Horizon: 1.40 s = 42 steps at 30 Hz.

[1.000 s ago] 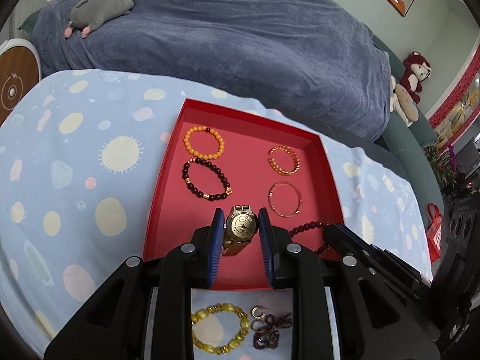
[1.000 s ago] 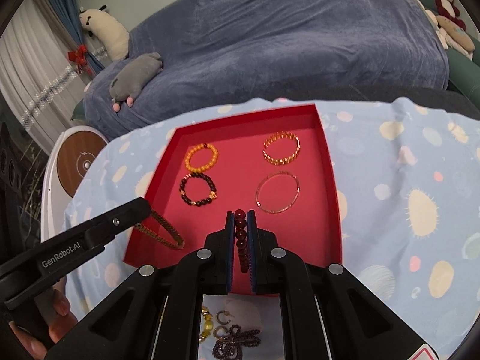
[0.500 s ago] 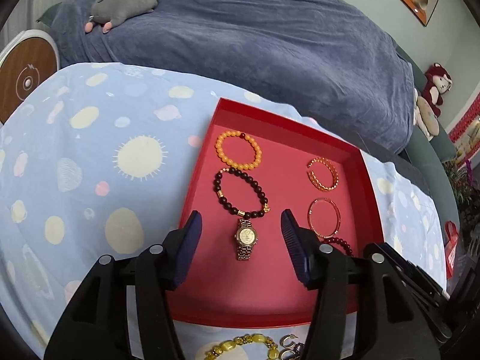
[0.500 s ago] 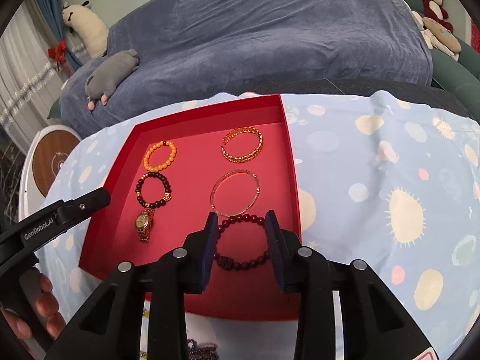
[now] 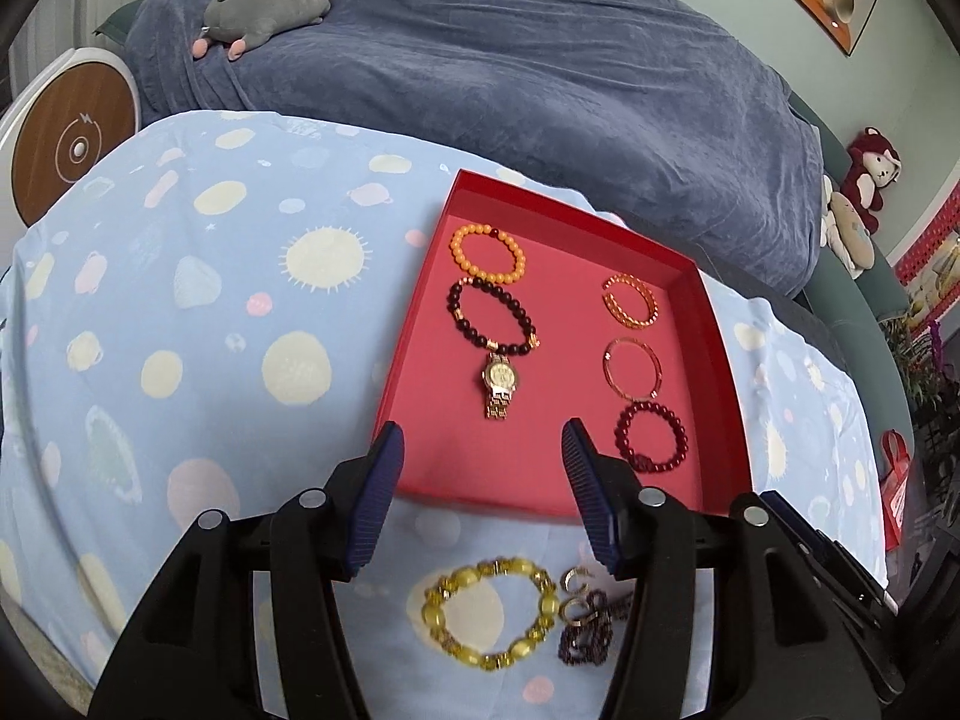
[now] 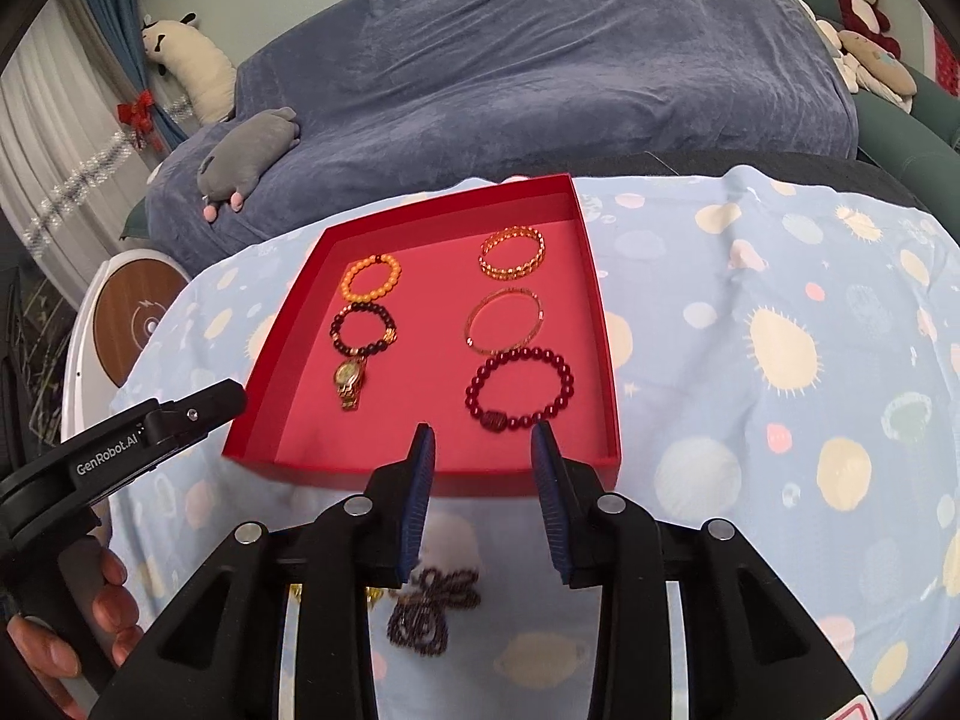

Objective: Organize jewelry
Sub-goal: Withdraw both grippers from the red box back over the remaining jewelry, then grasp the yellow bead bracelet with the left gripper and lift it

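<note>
A red tray (image 5: 540, 276) (image 6: 432, 276) lies on a pale blue spotted cloth. In it are an orange bead bracelet (image 5: 459, 252), a black bead bracelet (image 5: 459, 306), a gold watch (image 5: 501, 381) (image 6: 350, 381), a gold chain bracelet (image 5: 609, 300), a thin bangle (image 5: 609, 360) and a dark red bead bracelet (image 5: 624, 441) (image 6: 480, 408). My left gripper (image 5: 483, 429) hangs open over the tray's near edge, short of the watch. My right gripper (image 6: 482, 427) sits just short of the dark red bracelet, its jaws opening with nothing between them. In front of the tray lie a yellow bracelet (image 5: 432, 612) and a purple bead pile (image 5: 585, 630) (image 6: 426, 612).
Small metal rings (image 5: 573, 579) lie beside the purple pile. Behind the table is a bed under a blue-grey blanket (image 5: 540, 78) with a grey plush (image 5: 264, 0). A round white stand with a wooden top (image 5: 66, 138) is at the left. A hand (image 6: 90, 600) holds the left gripper.
Both grippers opened and drew back toward me. The left one let the gold watch go in the tray's left column. The right one left the dark red bracelet in the right column.
</note>
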Available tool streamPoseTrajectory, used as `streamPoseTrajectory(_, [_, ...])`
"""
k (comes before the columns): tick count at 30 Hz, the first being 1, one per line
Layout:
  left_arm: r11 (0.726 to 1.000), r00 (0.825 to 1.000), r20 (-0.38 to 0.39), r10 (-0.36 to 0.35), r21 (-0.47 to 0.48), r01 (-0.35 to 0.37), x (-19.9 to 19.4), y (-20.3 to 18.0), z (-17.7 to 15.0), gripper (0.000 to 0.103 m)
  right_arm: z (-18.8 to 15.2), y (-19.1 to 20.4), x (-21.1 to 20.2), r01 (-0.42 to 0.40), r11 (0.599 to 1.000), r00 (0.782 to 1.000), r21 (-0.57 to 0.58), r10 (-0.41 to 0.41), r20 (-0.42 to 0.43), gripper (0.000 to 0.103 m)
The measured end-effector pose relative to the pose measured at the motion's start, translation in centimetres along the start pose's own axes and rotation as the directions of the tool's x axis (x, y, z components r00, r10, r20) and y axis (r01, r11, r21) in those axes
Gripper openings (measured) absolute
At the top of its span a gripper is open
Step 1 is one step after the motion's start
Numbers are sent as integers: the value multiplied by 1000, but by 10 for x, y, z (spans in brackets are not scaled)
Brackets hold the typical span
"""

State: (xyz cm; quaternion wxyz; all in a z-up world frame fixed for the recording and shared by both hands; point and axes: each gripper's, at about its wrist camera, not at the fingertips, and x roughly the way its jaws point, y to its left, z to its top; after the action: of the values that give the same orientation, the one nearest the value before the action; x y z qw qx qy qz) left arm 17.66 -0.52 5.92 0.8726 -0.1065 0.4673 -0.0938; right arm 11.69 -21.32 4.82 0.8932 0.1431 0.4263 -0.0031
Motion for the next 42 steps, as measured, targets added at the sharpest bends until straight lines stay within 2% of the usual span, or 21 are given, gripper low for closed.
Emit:
streamPoseTrajectory(13, [1000,999,-46,24,13,-24,-19,3,-41,52,-47,1,-21,8,1000,999,2,-8,-45,37])
streamPoseTrajectory(25, [998,993,-104,60,9,-60,-22,21,-81,54,-83,3,-18,11,1000,994,-3,-11,-112,37])
streamPoseTrajectory(33, [997,988,-139,73,-8,-75,-21,37,-100,55,-91,17,-2,-9,1000,989,-21,6,-145,37])
streamPoseTrajectory(42, [998,986,-152,64,-13,-67,-20,41,-106,55,-87,34,21,-25,998,984,-57,14,-175,37])
